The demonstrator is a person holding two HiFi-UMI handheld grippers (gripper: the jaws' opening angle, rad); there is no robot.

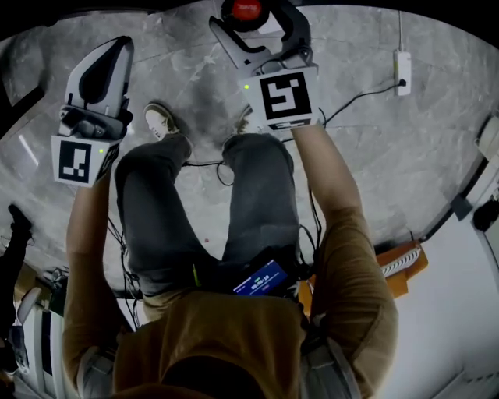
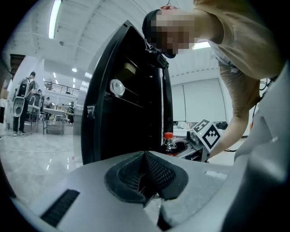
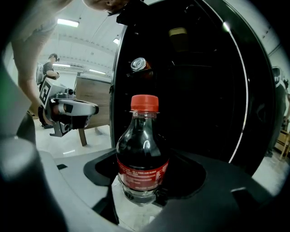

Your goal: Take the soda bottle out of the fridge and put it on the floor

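The soda bottle (image 3: 142, 149) has dark cola, a red cap and a red label. It stands upright between the jaws of my right gripper (image 3: 144, 183), which is shut on its lower body. In the head view only its red cap (image 1: 245, 8) shows, at the top edge, between the right gripper (image 1: 249, 17) fingers. The black fridge (image 3: 204, 90) stands open right behind the bottle. My left gripper (image 1: 107, 54) hangs apart at the left, over the floor. Its dark pads (image 2: 156, 174) meet with nothing between them. From there the bottle (image 2: 168, 143) shows beside the fridge door (image 2: 122, 95).
A can (image 3: 138, 64) lies on a fridge shelf. The person's legs and a shoe (image 1: 160, 120) are between the grippers. A power strip (image 1: 402, 72) and cables (image 1: 359, 97) lie on the grey floor at the right. An orange object (image 1: 401, 265) sits lower right.
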